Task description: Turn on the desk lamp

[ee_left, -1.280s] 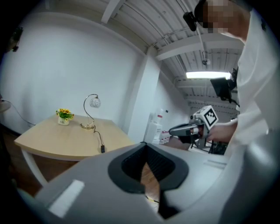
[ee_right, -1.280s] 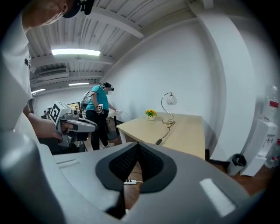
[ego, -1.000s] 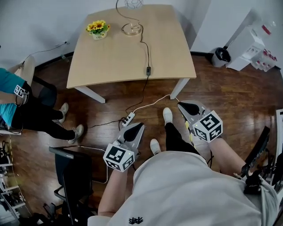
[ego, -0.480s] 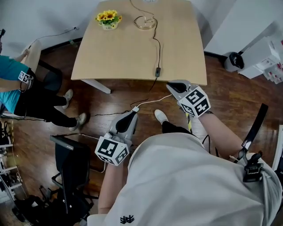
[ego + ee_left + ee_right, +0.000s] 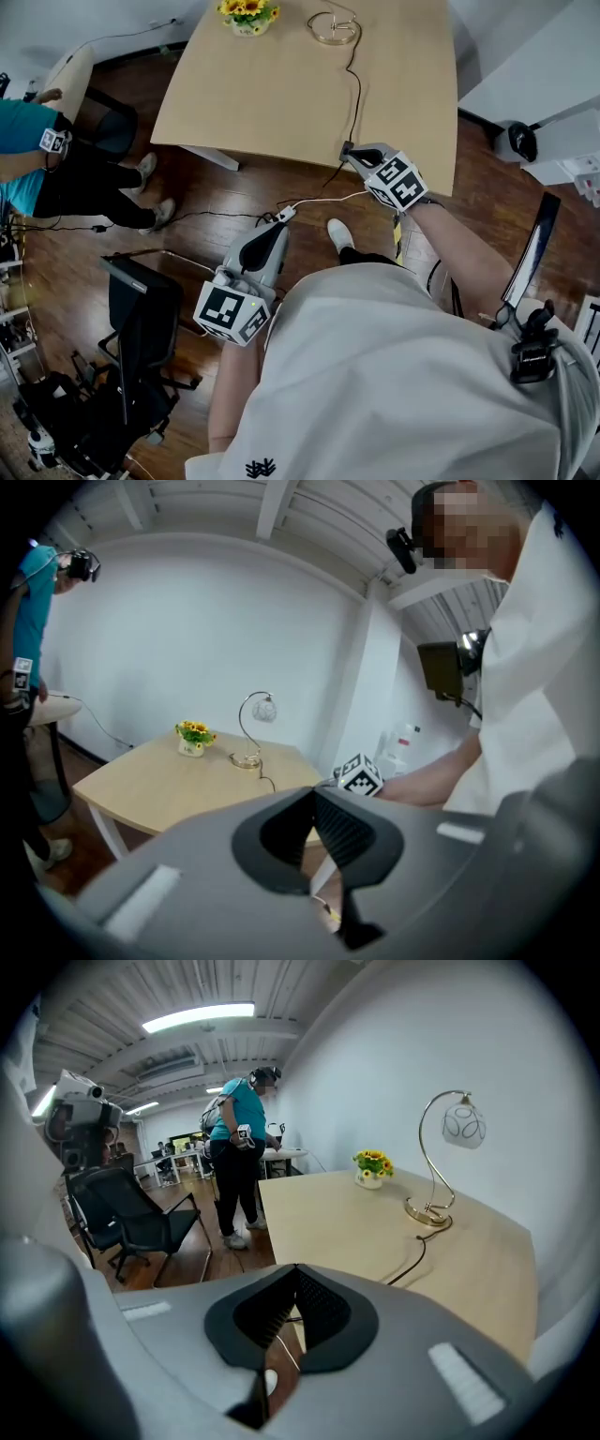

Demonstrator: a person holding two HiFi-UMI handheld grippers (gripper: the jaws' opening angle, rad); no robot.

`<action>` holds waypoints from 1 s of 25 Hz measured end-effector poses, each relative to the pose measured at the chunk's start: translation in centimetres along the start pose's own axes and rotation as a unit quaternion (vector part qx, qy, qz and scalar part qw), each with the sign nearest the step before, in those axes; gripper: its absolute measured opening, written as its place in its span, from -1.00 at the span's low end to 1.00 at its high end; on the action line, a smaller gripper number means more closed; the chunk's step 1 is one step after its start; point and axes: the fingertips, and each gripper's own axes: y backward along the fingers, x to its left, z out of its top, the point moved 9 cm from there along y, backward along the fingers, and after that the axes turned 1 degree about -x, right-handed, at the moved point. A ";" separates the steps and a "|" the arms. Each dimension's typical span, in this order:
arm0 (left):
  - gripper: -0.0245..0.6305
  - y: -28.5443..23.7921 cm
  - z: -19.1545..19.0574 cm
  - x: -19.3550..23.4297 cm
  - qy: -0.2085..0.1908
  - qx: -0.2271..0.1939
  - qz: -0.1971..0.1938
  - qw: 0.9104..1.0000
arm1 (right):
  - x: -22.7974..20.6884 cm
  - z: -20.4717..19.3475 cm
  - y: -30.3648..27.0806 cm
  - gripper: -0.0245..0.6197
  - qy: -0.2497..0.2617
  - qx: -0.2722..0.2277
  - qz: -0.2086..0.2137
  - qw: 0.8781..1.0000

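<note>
At the pale table's near edge we hold our right gripper outstretched by the lamp cord, jaws together; our left gripper hangs low over the floor, likewise closed.

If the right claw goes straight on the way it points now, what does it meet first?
Most likely the switch on the cord, at the near edge of the table, just ahead of the shut right claw. Depth is unclear; they may already touch.
</note>
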 end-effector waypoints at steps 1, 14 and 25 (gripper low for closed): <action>-0.86 -0.2 0.0 0.2 0.003 0.002 0.005 1.000 | -0.5 -0.3 -0.9 -0.91 0.001 0.009 0.003 1.000; -0.86 -2.1 0.3 2.1 0.029 0.022 0.066 0.997 | -2.6 -4.0 -8.5 -0.91 0.035 0.104 0.042 0.993; -0.86 -4.1 0.6 3.0 0.033 0.031 0.064 0.997 | -3.0 -4.2 -9.4 -0.92 0.049 0.123 0.048 0.990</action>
